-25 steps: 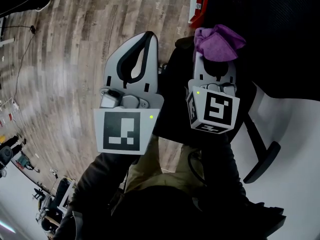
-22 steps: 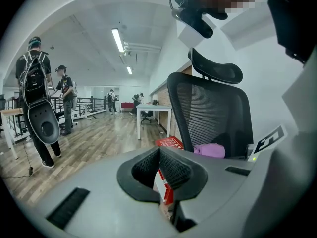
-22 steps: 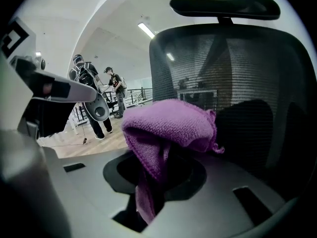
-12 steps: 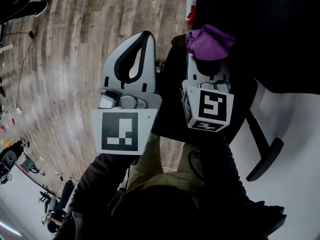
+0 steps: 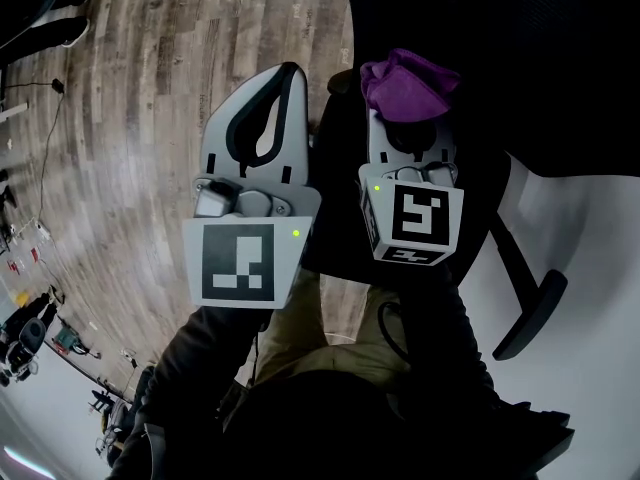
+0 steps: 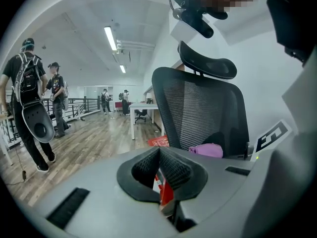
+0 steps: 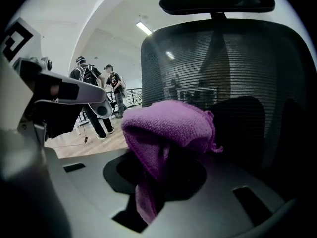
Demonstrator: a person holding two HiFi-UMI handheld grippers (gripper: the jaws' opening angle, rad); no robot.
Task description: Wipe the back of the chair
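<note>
- Your right gripper [image 5: 408,118] and its cloth [image 5: 405,80] have slid a little left since a second ago, and the chair back [image 7: 228,63] now fills more of the head view.
- Its jaws are clamped on the purple cloth, which bunches over their tips near the mesh.
- Your left gripper [image 5: 288,80] is level beside it over the floor [image 5: 130,118], with its jaws together and nothing between them.

L hand-held gripper [image 5: 288,76] jaws together, R hand-held gripper [image 5: 406,108] clamping cloth [image 5: 404,80].
</note>
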